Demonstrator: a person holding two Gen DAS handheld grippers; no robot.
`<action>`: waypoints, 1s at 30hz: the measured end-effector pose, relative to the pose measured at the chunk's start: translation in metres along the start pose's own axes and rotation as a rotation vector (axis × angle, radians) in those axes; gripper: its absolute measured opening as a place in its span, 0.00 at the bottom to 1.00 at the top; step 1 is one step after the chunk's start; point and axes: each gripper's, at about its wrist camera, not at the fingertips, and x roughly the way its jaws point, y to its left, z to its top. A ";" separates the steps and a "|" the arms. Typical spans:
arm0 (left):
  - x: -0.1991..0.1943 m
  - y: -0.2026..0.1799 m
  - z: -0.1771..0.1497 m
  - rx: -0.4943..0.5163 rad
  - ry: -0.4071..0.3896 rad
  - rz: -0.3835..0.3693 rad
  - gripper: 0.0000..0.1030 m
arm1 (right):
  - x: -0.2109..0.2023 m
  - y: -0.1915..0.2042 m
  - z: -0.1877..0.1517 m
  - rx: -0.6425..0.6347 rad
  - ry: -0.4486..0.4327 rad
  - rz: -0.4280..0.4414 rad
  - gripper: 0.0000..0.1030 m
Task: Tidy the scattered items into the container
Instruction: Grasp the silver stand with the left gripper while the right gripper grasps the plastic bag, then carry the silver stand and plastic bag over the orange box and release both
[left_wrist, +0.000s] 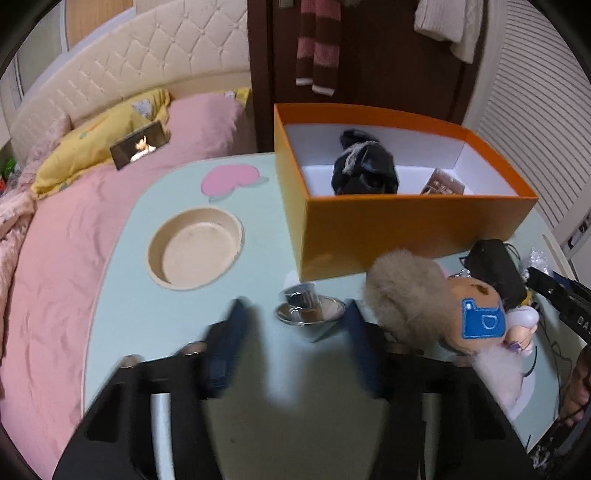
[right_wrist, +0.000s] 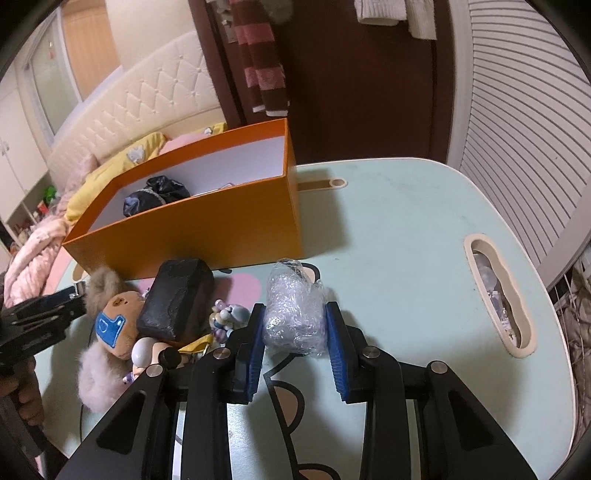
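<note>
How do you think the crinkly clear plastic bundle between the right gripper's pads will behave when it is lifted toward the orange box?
The plastic bundle looks like crumpled film, so it is probably light and will likely squash rather than resist the right gripper. Its glossy wrinkles suggest it could slip or spring back once released. It seems unlikely to break when dropped into the orange box.

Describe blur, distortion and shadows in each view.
Left wrist view: the left claw pads are motion-smeared, while the orange box stays sharp; fisheye bends the headboard. Right wrist view: right claw crisp on the clear plastic bag; the box throws a soft shadow on the table.
</note>
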 end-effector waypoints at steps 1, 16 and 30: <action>-0.001 0.001 0.001 -0.006 -0.010 -0.011 0.41 | 0.000 0.000 0.000 -0.004 0.001 0.001 0.29; -0.038 0.000 -0.005 -0.036 -0.085 -0.111 0.33 | -0.005 0.009 -0.001 -0.161 0.016 0.052 0.29; -0.064 -0.025 0.029 0.021 -0.180 -0.181 0.33 | -0.034 0.025 0.028 -0.236 -0.072 0.073 0.29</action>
